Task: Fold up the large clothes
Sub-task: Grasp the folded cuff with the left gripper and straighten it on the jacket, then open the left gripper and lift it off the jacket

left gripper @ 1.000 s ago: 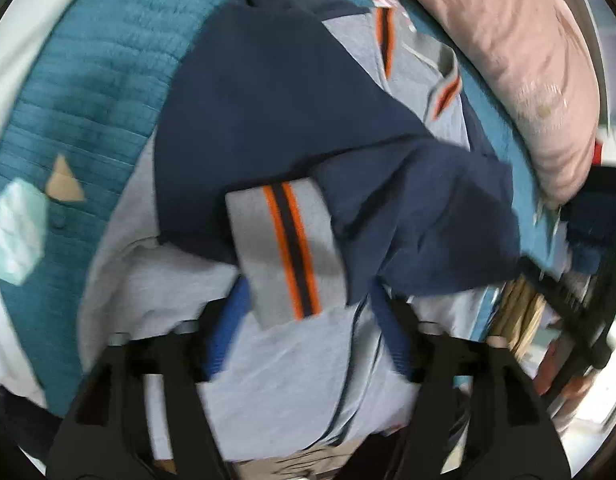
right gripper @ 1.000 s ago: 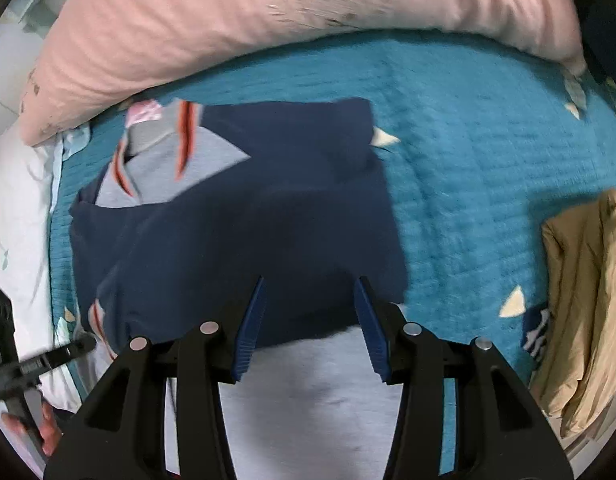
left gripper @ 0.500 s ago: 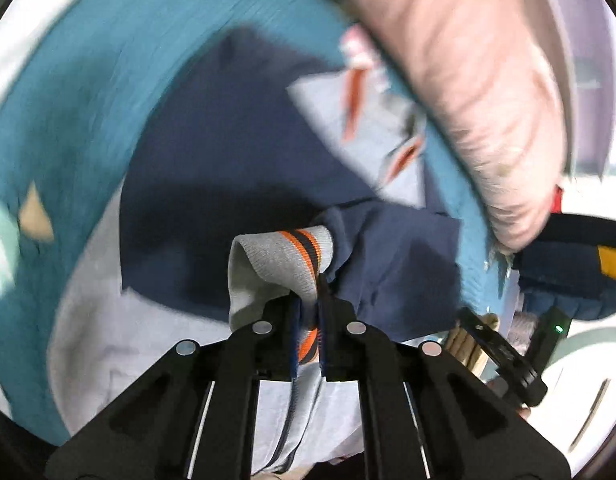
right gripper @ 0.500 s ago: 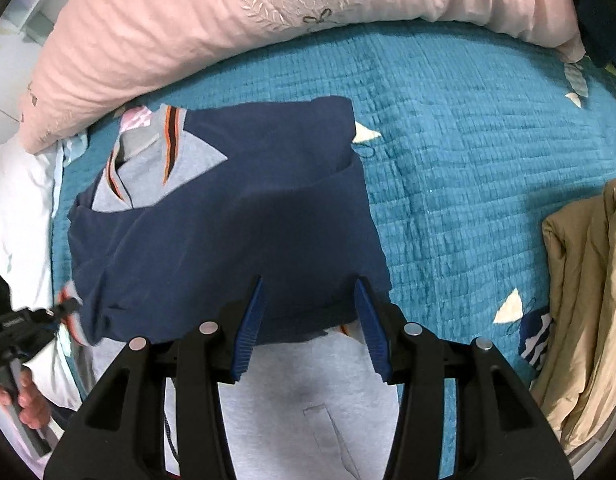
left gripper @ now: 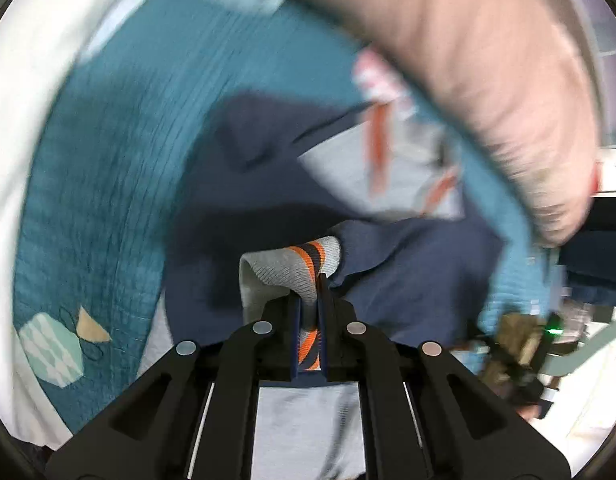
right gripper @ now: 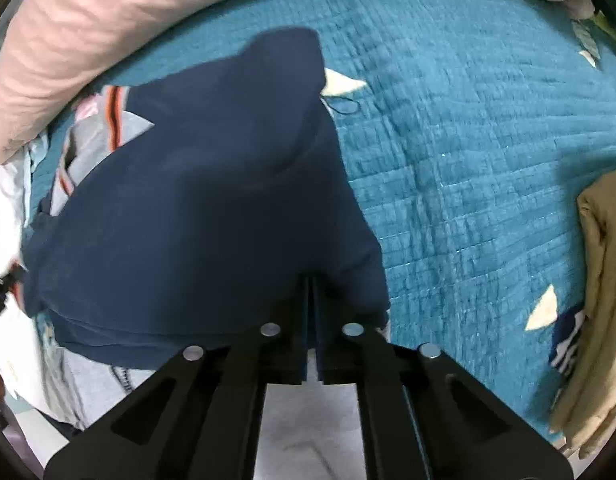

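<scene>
1. Sweatshirt [right gripper: 196, 208], navy and grey with orange-striped trim, lies on the teal quilt [right gripper: 468, 128] of a bed, its collar end toward the pink pillow [right gripper: 88, 40].
2. Left tool [left gripper: 308, 312] is clenched on the grey ribbed cuff [left gripper: 284, 268], whose orange and navy stripes show between the closed fingers; the cuff is lifted above the navy body.
3. Right tool [right gripper: 311, 312] is clamped on the navy sleeve edge [right gripper: 348, 280], on the side of the sweatshirt away from the pillow; its fingers are pressed together with fabric between them.
4. Grey lower panel [right gripper: 96, 372] of the sweatshirt shows beyond the navy fold, farther from the pillow.
5. Tan garment [right gripper: 600, 300] lies on the quilt, well apart from the sweatshirt.
</scene>
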Motion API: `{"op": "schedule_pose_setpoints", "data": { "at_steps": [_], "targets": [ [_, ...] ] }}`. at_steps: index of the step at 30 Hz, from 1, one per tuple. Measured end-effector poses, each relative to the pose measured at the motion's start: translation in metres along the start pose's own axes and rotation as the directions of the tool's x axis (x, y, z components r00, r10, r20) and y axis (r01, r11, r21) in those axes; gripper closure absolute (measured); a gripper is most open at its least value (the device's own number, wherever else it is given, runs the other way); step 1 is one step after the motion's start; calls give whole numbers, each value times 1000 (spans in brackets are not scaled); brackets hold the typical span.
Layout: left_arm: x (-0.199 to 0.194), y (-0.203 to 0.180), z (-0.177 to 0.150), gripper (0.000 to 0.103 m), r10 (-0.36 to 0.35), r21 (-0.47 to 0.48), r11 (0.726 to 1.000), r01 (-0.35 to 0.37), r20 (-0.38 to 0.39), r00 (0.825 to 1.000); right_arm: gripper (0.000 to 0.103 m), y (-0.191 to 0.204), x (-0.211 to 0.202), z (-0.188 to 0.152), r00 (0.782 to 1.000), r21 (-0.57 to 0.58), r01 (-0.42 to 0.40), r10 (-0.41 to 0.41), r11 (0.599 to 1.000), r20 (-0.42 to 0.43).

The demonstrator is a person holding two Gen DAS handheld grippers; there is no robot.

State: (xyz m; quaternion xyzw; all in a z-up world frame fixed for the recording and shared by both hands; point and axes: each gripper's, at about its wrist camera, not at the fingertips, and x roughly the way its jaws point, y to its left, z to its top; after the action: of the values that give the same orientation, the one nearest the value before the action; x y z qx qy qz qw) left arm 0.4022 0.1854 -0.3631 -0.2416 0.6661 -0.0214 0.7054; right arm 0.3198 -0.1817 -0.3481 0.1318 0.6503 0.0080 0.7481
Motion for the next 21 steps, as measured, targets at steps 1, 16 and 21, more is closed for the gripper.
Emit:
{"op": "schedule_pose_setpoints", "data": {
  "at_steps": [1, 16, 21],
  "targets": [
    [10, 7, -3, 96, 21, -7, 1000, -21, -18, 1000, 103, -1, 0, 1, 1000, 5, -4, 4, 1000, -3],
    [-64, -39, -19, 63, 170, 151, 968, -199, 185, 968, 100, 44, -77, 7, 989, -103, -76, 88, 992, 118],
    [-47, -71, -36, 63, -11, 152, 988, -6, 110, 994, 100, 100, -61, 5, 979, -173, -181, 195, 968, 63]
  ]
}}
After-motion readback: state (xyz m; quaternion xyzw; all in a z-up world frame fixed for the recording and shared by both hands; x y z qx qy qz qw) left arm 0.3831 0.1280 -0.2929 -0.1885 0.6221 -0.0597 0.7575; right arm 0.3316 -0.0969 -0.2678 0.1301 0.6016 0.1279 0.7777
